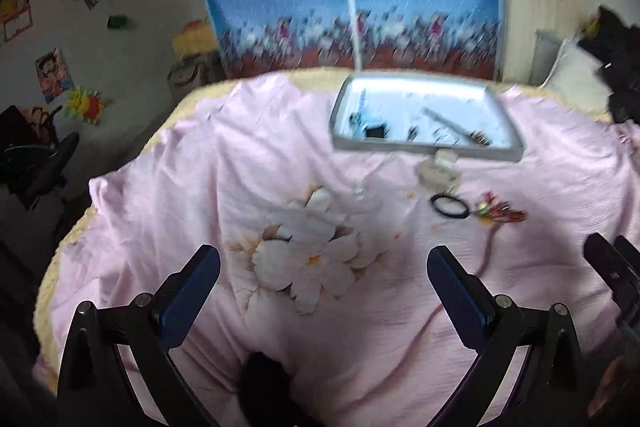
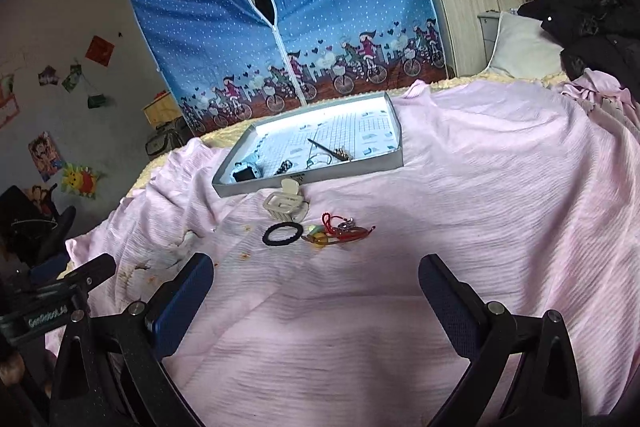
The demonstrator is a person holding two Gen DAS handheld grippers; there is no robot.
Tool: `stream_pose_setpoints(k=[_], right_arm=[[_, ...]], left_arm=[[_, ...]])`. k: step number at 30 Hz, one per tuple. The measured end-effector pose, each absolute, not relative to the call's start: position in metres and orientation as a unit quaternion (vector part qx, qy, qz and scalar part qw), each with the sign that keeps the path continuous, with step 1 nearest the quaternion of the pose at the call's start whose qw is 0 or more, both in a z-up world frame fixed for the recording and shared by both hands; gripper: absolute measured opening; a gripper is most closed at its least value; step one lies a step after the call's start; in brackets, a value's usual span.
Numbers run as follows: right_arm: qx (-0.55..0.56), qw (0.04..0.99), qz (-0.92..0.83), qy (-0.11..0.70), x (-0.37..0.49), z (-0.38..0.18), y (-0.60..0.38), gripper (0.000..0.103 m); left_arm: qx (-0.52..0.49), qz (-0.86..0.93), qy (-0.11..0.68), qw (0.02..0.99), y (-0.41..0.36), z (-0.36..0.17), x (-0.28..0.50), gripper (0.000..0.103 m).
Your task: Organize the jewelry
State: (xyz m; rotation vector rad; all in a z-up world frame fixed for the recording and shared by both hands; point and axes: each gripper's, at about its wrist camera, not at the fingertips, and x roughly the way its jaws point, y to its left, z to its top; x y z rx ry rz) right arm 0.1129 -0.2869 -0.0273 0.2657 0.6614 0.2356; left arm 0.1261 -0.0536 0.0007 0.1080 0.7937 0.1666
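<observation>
A shallow grey box lid (image 2: 320,175) (image 1: 420,147) lies on the pink bedspread and holds several small pieces, among them a thin stick and a dark square item. In front of it on the spread lie a white hair claw (image 2: 286,205) (image 1: 438,171), a black hair tie (image 2: 281,233) (image 1: 450,206) and a red cord charm (image 2: 340,231) (image 1: 498,213). My right gripper (image 2: 316,267) is open, hovering near and just short of these pieces. My left gripper (image 1: 324,261) is open over the flower print, left of the pieces. Both hold nothing.
A blue fabric wardrobe (image 2: 280,27) with a bicycle print stands behind the bed. Dark clothes (image 2: 588,15) and a white pillow (image 2: 520,47) lie at the right. A black chair (image 1: 36,163) stands at the left by a wall with stickers. A dark object (image 1: 264,383) sits low between my left fingers.
</observation>
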Motion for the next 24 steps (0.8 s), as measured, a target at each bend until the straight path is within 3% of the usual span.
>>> stream_pose_setpoints(k=[8, 17, 21, 24], right_arm=[[0.147, 0.905, 0.154, 0.367, 0.164, -0.051, -0.291, 0.103], [0.043, 0.909, 0.228, 0.347, 0.216, -0.051, -0.248, 0.103], [-0.041, 0.907, 0.254, 0.334, 0.23, -0.058, -0.232, 0.103], [-0.042, 0.903, 0.258, 0.341, 0.239, -0.067, -0.235, 0.103]], left_arm=[[0.031, 0.132, 0.433, 0.891, -0.036, -0.017, 0.164, 0.102], [0.021, 0.105, 0.41, 0.906, -0.037, -0.003, 0.195, 0.102], [0.043, 0.084, 0.405, 0.91, -0.034, -0.013, 0.204, 0.102], [0.051, 0.07, 0.409, 0.909, -0.025, -0.028, 0.209, 0.102]])
